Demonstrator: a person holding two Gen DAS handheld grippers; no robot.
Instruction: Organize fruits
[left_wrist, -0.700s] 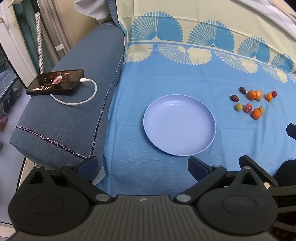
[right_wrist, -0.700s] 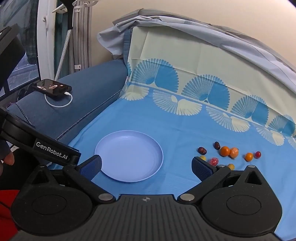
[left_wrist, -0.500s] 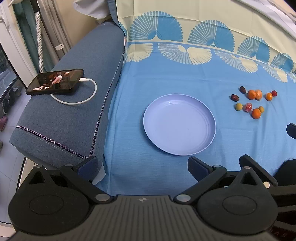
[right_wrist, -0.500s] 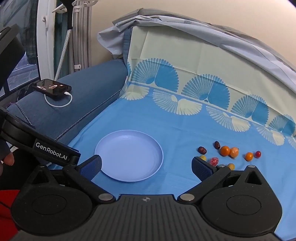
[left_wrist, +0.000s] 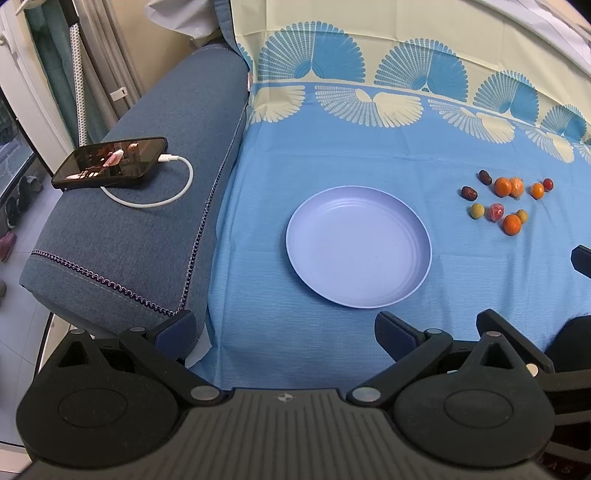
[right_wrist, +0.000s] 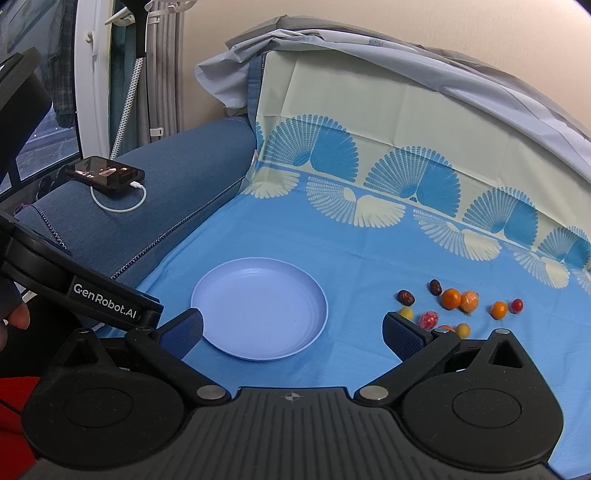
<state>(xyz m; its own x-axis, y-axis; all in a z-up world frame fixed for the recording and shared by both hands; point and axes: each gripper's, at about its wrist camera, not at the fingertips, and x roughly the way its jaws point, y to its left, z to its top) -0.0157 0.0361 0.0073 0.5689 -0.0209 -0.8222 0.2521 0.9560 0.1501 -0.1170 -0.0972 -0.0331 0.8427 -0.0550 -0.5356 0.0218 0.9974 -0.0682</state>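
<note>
An empty pale lilac plate (left_wrist: 358, 246) lies on the blue cloth; it also shows in the right wrist view (right_wrist: 259, 308). To its right lies a cluster of several small fruits (left_wrist: 506, 201): orange ones, dark red dates, yellow-green ones and a pink one, also in the right wrist view (right_wrist: 460, 303). My left gripper (left_wrist: 284, 336) is open and empty, held near the plate's front edge. My right gripper (right_wrist: 293, 332) is open and empty, above the plate's near rim, with its right finger (right_wrist: 406, 338) hiding part of one orange fruit.
A blue sofa arm (left_wrist: 147, 206) on the left carries a black phone (left_wrist: 110, 162) on a white charging cable (left_wrist: 162, 195). The cloth rises up the sofa back (right_wrist: 406, 122). The left gripper's body (right_wrist: 92, 291) shows at the left of the right wrist view.
</note>
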